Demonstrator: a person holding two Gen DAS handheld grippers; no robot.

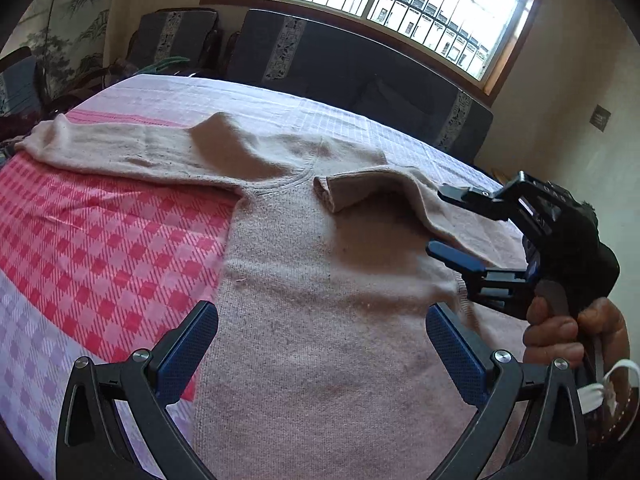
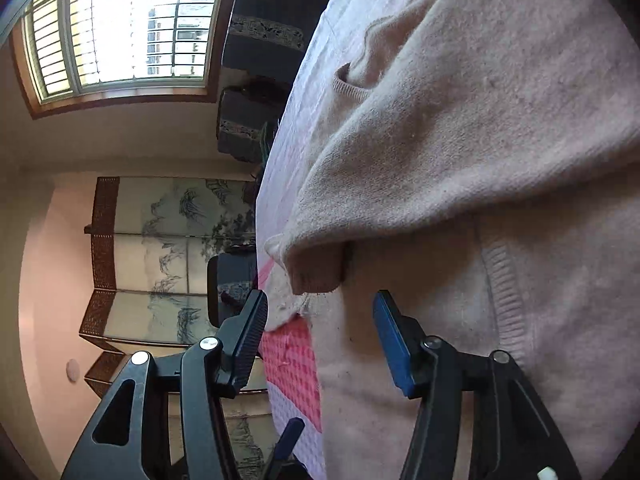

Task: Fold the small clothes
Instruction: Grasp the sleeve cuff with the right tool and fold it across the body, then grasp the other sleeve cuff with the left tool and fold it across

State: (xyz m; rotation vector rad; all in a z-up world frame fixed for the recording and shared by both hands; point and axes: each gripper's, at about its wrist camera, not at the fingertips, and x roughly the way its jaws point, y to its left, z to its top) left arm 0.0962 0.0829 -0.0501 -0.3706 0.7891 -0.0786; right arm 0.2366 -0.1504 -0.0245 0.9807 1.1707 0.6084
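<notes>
While your left claw point(image 1: 322, 344) hovers apart over the sweater's point(image 1: 320, 320) body, your right claw point(image 1: 434, 220) is apart, gripping nothing, sleeve point(image 1: 380, 192) draped just beyond; sweater lies flat on the checked cloth point(image 1: 100, 248)

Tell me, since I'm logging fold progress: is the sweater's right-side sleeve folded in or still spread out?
Folded in: the sleeve lies across the sweater, cuff near the neckline. The other sleeve remains spread.
</notes>
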